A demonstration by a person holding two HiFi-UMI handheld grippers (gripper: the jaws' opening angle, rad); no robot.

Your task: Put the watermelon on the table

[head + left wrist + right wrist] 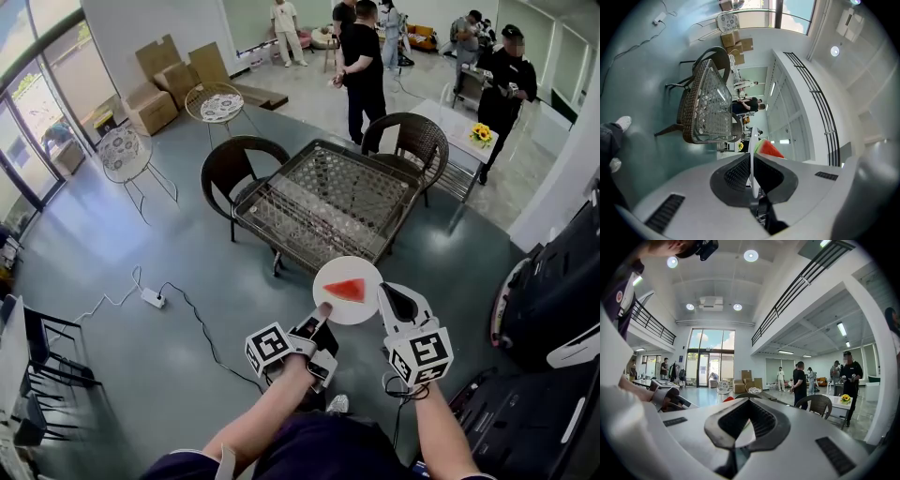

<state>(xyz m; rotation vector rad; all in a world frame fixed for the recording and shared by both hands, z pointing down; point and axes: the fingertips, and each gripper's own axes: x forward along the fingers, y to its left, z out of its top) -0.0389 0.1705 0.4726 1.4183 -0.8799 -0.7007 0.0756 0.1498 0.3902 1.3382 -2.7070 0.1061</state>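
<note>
A red watermelon slice (346,290) lies on a white plate (364,312) held in the air just short of the glass-topped wicker table (323,202). My left gripper (321,311) is shut on the plate's near-left rim. In the left gripper view the plate (753,154) runs edge-on between the pads, with the watermelon (769,150) beyond them and the table (705,108) ahead. My right gripper (392,298) sits at the plate's right rim with its jaws together and nothing clamped. In the right gripper view its tips (749,401) meet, with a bit of red watermelon (727,399) to the left.
Two dark wicker chairs (239,169) (412,139) stand at the table. A power strip (152,298) with cables lies on the floor to the left. A black machine (553,300) stands at the right. Several people (361,66) stand beyond the table, near a small table with flowers (481,134).
</note>
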